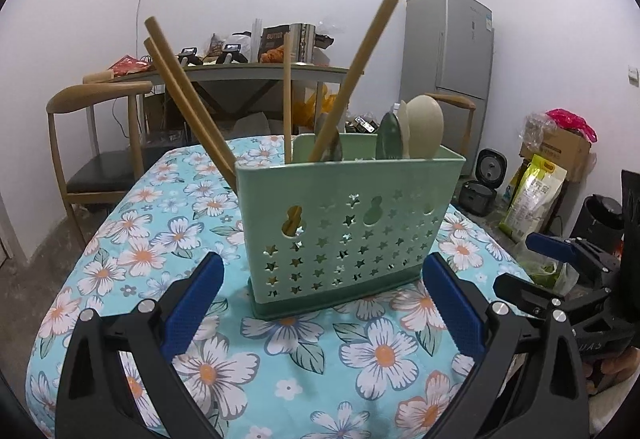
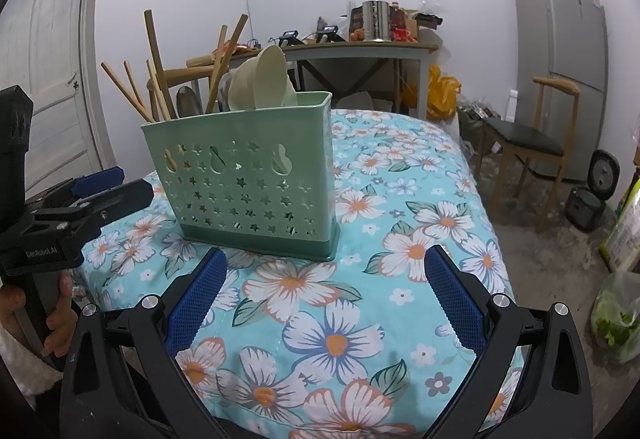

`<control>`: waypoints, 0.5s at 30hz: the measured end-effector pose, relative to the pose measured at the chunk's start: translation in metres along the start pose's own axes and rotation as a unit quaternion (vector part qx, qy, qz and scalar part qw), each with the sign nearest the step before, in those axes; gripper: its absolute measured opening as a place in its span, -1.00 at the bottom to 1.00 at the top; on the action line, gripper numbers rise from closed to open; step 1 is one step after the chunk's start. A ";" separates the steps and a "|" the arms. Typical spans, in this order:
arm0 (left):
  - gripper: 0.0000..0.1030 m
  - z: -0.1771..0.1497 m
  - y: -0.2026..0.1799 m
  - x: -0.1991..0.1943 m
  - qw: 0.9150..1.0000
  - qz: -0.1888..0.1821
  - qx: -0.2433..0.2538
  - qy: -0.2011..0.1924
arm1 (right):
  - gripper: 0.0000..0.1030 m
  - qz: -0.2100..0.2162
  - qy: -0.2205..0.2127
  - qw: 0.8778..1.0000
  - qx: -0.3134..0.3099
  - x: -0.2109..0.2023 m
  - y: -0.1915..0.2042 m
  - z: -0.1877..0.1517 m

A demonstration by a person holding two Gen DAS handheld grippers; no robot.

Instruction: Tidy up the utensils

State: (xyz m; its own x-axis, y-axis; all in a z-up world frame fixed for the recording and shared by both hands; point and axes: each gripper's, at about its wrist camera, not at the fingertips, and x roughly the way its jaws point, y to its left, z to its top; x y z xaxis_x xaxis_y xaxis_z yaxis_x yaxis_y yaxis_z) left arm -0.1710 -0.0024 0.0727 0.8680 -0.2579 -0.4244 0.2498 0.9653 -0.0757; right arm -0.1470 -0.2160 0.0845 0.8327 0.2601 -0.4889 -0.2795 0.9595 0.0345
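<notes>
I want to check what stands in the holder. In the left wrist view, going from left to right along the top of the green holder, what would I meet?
Two leaning wooden chopsticks → one upright chopstick → one chopstick leaning right → dark green spoon → cream spoon, all in the green holder.

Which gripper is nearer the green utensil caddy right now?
Left, as far as I can judge. The left gripper faces the utensil caddy squarely, fingertips near its base; the right gripper sits further back, off its right corner.

A matt green plastic caddy [image 1: 352,223] is being shown on printed cloth [image 1: 320,359] — wooden chopsticks [image 1: 188,103] are being held inside.
</notes>
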 end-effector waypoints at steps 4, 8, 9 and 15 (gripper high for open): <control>0.89 -0.001 -0.003 0.002 1.000 -0.001 0.004 0.005 | 0.85 0.000 0.001 1.000 0.000 0.001 0.000 0.000; 0.89 -0.002 -0.004 0.004 1.000 -0.004 0.004 0.009 | 0.85 0.000 0.001 1.000 -0.001 0.001 0.000 0.000; 0.89 -0.002 -0.004 0.004 1.000 -0.003 0.004 0.010 | 0.85 0.000 0.002 1.000 -0.001 0.001 0.000 0.000; 0.89 -0.001 -0.001 0.005 1.000 -0.007 -0.005 0.011 | 0.85 0.000 0.002 1.000 0.000 0.001 0.000 0.000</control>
State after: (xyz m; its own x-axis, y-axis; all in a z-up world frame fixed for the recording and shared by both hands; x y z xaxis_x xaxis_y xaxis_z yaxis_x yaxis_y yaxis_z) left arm -0.1679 -0.0047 0.0696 0.8545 -0.2701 -0.4438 0.2575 0.9621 -0.0897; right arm -0.1459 -0.2157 0.0835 0.8311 0.2599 -0.4917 -0.2794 0.9595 0.0350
